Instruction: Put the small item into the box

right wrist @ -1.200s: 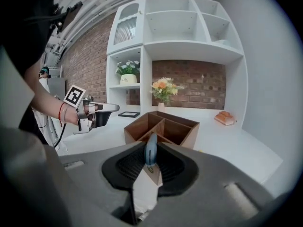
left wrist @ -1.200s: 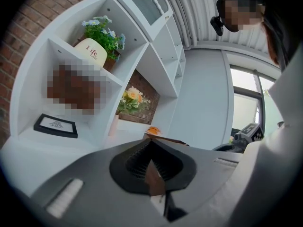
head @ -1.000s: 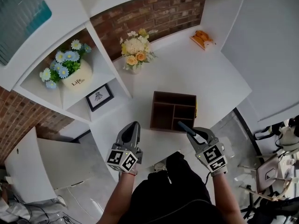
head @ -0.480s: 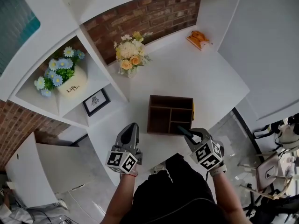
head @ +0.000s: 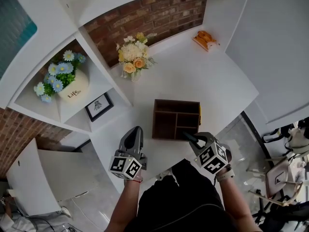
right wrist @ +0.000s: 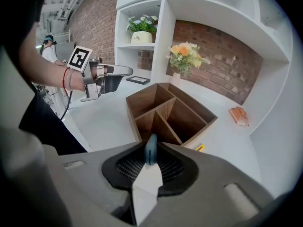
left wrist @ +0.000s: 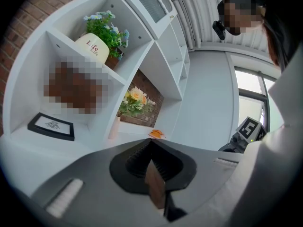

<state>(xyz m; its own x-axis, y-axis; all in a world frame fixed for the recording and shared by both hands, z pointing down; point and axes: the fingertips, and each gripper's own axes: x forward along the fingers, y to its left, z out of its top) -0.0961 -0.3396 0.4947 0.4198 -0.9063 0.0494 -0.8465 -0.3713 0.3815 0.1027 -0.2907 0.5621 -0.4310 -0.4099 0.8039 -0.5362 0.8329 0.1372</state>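
Note:
The dark wooden box (head: 176, 119) with open compartments stands on the white table (head: 193, 76); the right gripper view shows the box (right wrist: 170, 113) just ahead of the jaws. My right gripper (head: 187, 136) hovers at the box's near right corner. It is shut on a small blue-grey item (right wrist: 150, 150), which stands upright between the tips of the right gripper (right wrist: 151, 144). My left gripper (head: 136, 129) hangs left of the box's near edge, apart from it. The left gripper (left wrist: 150, 144) is shut with nothing in it.
A vase of yellow and white flowers (head: 130, 57) stands behind the box to the left. An orange object (head: 204, 37) lies at the far right. A thin yellow thing (head: 201, 117) sits against the box's right side. Shelves (head: 72, 88) hold a flower pot and a framed picture.
The right gripper with the item has drawn slightly toward me and left, staying by the box's near right corner. The left gripper has hardly moved. My head view shifted a little.

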